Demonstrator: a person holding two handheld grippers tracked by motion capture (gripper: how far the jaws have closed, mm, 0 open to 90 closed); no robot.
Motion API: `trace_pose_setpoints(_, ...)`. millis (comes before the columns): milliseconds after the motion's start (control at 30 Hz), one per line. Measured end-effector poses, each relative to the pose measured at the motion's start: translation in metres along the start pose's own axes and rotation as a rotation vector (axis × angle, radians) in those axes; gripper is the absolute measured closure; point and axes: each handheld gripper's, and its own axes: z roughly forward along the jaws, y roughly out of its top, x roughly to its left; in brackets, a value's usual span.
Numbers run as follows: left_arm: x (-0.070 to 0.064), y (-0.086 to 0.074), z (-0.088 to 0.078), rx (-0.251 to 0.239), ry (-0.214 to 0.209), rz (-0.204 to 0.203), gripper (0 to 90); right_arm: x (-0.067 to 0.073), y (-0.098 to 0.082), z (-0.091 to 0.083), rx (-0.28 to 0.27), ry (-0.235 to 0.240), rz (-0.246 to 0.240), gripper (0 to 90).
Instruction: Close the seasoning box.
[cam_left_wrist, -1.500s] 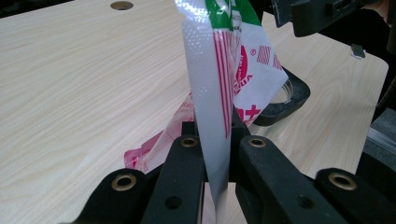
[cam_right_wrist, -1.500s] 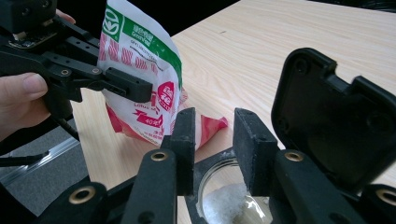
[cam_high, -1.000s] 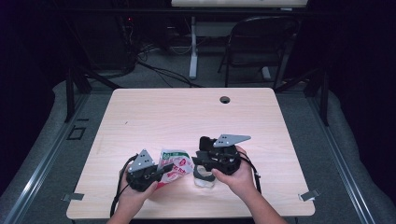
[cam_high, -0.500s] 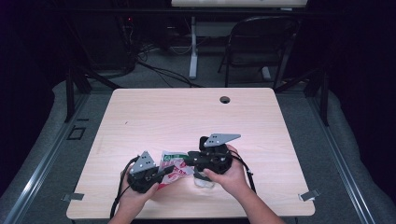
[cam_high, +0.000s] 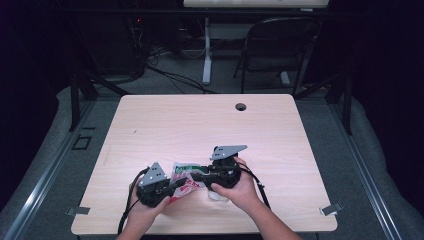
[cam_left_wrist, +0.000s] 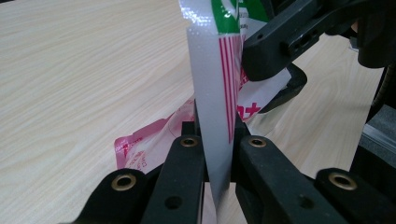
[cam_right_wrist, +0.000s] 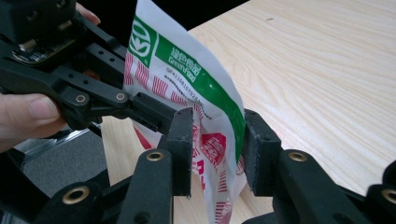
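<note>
One packet (cam_high: 184, 176), two tongs

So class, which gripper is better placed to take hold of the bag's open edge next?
Right. The left gripper is already shut on the bag, holding it up, while the right gripper has its jaws open around the bag's edge, ready to close.

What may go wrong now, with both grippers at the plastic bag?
1. The left gripper pinches only a thin edge of the bag, so a pull might slip it free or tear it.
2. In the right gripper view, the right gripper stands around the bag with a gap at one jaw; closing may catch just a fold.
3. The two grippers sit very close and might collide.
</note>
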Motion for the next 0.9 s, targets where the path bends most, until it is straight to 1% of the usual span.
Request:
trace_pose_setpoints(167, 0.0003, -0.0001, -0.0001, 0.0, 0.001, -0.001, 90.0, -0.0001, -0.0005, 0.0022, 0.01, 0.002, -0.002, 72.0)
trace_pose_setpoints(300, 0.0007, -0.0005, 0.0002, 0.001, 0.005, -0.001, 90.0, -0.0002, -0.0004, 0.0027, 0.021, 0.015, 0.003, 79.3)
trace_pose_setpoints(533, 0.0016, -0.0016, 0.0001, 0.001, 0.005, -0.006, 90.0, -0.0014, -0.0007, 0.0033, 0.035, 0.037, 0.009, 87.8)
trace_pose_setpoints(733, 0.0023, -0.0026, -0.0005, -0.002, 0.005, -0.004, 90.0, -0.0019, -0.001, 0.0034, 0.036, 0.047, 0.008, 90.0)
trace_pose_setpoints(800, 0.0026, -0.0033, -0.0005, -0.008, 0.002, -0.006, 90.0, -0.0023, -0.0009, 0.0033, 0.038, 0.052, 0.012, 90.0)
trace_pose_setpoints(900, 0.003, -0.0038, -0.0011, -0.004, 0.002, -0.004, 88.8, -0.0027, -0.001, 0.0037, 0.035, 0.061, 0.02, 90.0)
